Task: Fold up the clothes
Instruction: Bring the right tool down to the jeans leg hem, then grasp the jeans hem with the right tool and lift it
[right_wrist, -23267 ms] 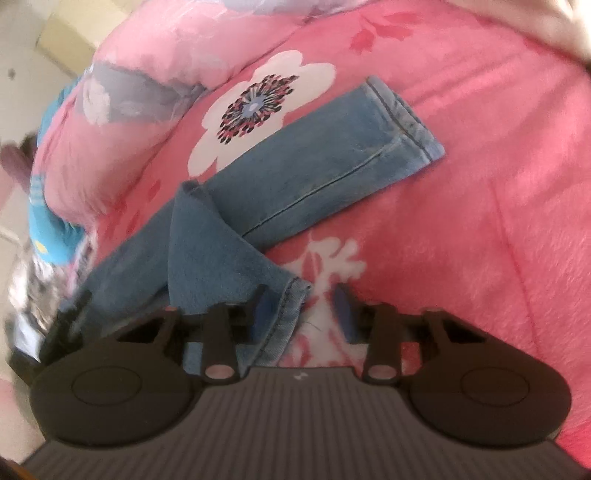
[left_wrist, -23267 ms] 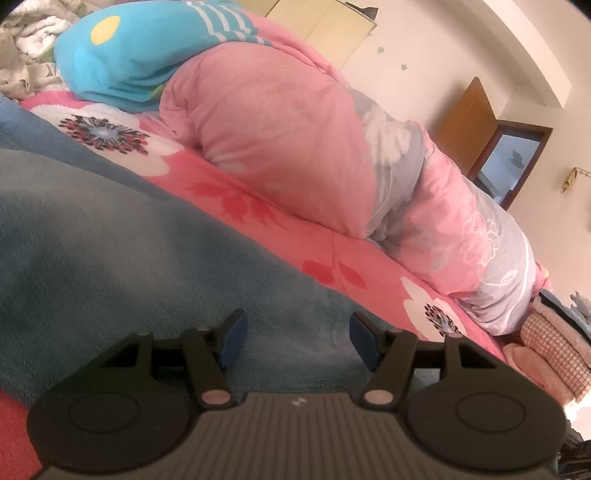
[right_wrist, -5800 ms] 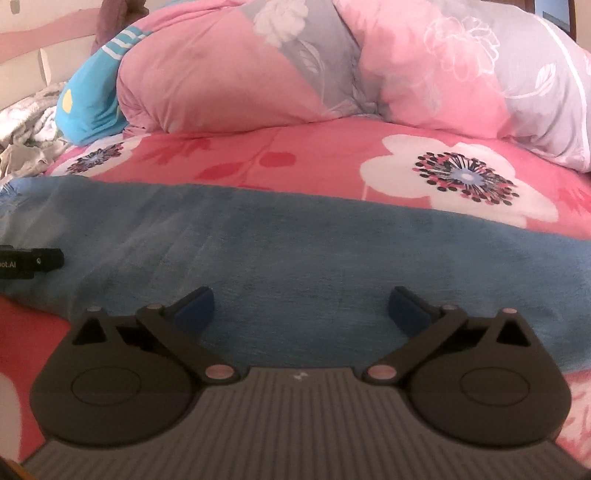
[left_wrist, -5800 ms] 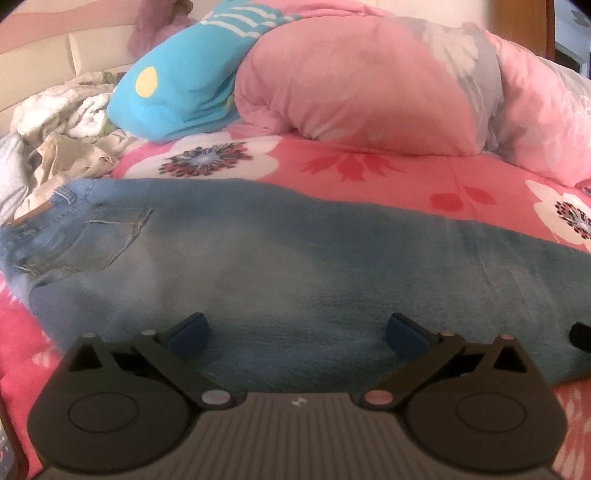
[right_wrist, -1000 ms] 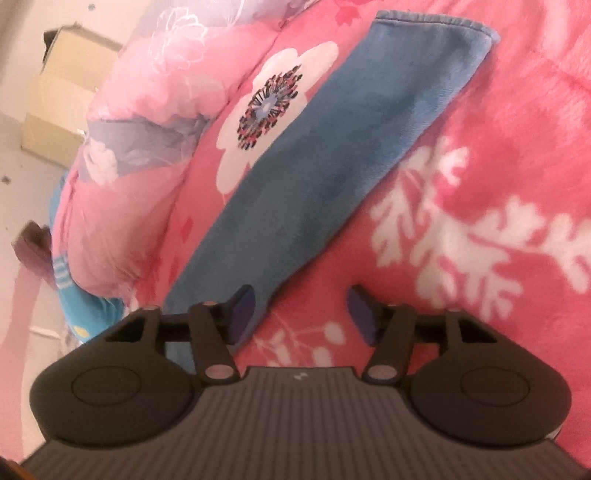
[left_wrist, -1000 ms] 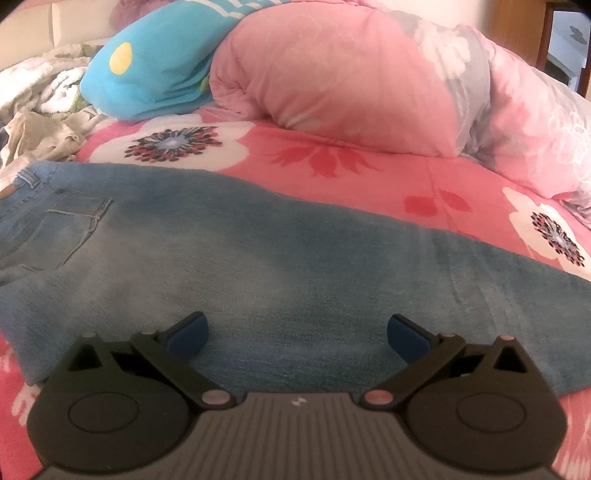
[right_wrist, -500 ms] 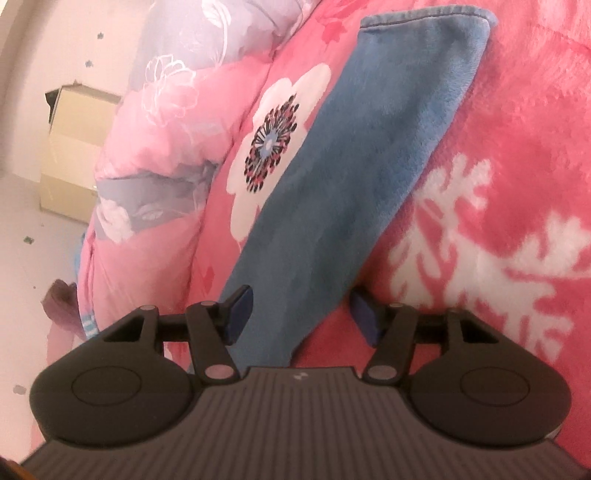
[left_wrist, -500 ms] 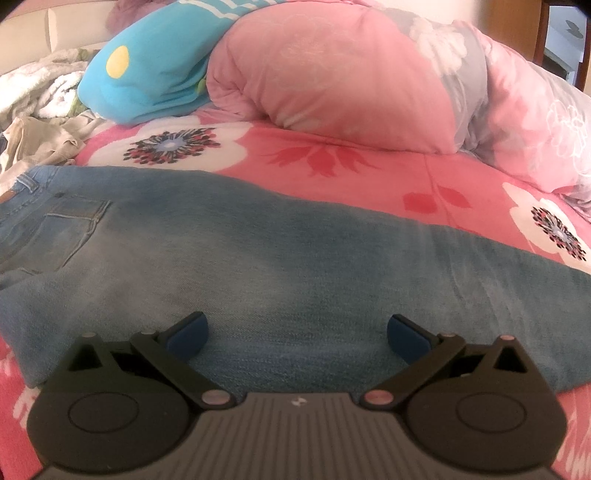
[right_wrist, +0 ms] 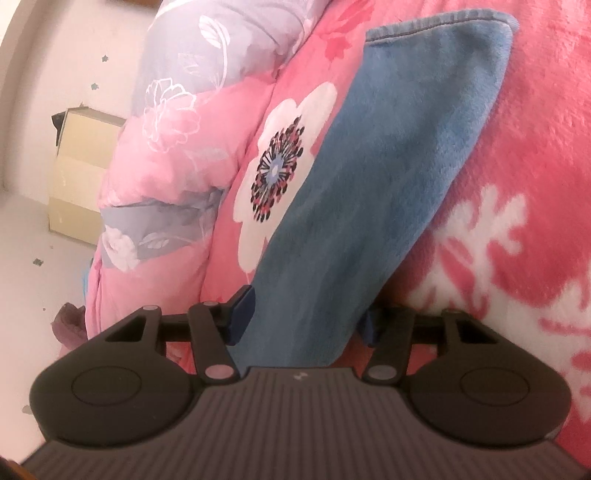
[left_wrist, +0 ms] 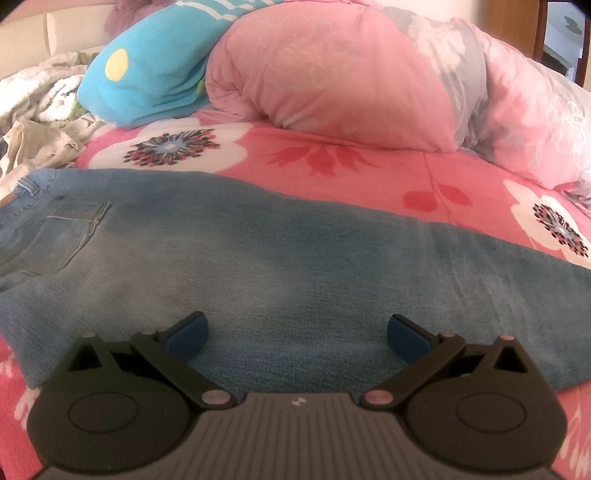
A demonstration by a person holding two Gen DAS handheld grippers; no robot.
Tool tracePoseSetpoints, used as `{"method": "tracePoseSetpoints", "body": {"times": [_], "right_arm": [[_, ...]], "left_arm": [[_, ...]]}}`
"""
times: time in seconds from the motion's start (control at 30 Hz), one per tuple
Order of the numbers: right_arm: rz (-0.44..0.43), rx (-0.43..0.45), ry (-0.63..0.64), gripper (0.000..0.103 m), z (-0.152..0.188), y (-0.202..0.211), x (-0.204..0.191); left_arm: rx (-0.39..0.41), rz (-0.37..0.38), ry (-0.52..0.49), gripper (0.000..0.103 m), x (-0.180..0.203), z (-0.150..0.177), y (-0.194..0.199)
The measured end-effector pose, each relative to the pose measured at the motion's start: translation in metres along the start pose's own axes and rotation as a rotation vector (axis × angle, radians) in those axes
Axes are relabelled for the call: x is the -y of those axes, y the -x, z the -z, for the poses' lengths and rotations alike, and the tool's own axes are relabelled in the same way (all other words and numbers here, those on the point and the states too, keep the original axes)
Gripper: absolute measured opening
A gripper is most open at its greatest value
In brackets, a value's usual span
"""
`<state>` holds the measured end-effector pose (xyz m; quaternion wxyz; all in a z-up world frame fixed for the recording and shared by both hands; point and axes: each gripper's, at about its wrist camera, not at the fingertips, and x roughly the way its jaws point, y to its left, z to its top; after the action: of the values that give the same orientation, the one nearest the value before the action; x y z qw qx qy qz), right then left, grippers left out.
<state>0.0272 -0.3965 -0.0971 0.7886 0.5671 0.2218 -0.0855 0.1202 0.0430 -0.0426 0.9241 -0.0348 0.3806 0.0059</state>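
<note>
Blue jeans point(left_wrist: 295, 258) lie flat across the pink floral bed, waist and back pocket at the left, leg running right. My left gripper point(left_wrist: 295, 332) hovers low over the thigh part, open wide, with nothing pinched. In the right wrist view the lower leg point(right_wrist: 388, 166) runs up to its hem point(right_wrist: 439, 26). My right gripper point(right_wrist: 306, 321) straddles that leg and its jaws are closing. The left fingertip point(right_wrist: 242, 314) sits at one edge of the denim. The right fingertip point(right_wrist: 371, 325) is partly hidden under the other edge. The cloth is not bunched.
A rolled pink and grey duvet point(left_wrist: 351, 74) and a turquoise pillow point(left_wrist: 155, 74) lie behind the jeans. Crumpled pale clothes point(left_wrist: 40, 122) sit at the far left. The fleecy pink bedsheet point(right_wrist: 535, 147) spreads right of the leg. A yellowish box point(right_wrist: 81, 166) stands beyond the bed.
My right gripper has rolled and moved in along the jeans leg, which now fills the gap between its fingers; the fingers stand slightly closer. The left gripper and the jeans under it stayed put.
</note>
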Motion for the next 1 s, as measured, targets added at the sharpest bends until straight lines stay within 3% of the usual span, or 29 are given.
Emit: {"method": "tracePoseSetpoints", "body": {"times": [0.1,0.17,0.2,0.53,0.8,1.0], "right_arm": [[0.009,0.007,-0.012,0.035,-0.003,-0.002,0.005],[0.011,0.008,-0.041,0.010,-0.006,-0.003,0.013],[0.009,0.006,-0.062,0.008,-0.008,-0.005,0.018],[-0.052,0.032,0.007,0.007,-0.012,-0.002,-0.007],[-0.165,0.048,0.199,0.006,-0.007,0.003,-0.077],[-0.271,0.011,0.350,0.006,0.006,-0.003,-0.137]], "left_arm": [[0.004,0.000,-0.003,0.103,0.000,0.001,0.000],[0.006,0.000,-0.004,0.103,0.000,0.001,0.000],[0.008,0.002,-0.004,0.103,0.000,0.001,0.000],[0.034,0.054,0.029,0.103,-0.010,0.003,0.002],[0.044,0.056,0.016,0.103,-0.010,0.005,0.000],[0.055,0.073,0.013,0.103,-0.012,0.007,0.001]]}}
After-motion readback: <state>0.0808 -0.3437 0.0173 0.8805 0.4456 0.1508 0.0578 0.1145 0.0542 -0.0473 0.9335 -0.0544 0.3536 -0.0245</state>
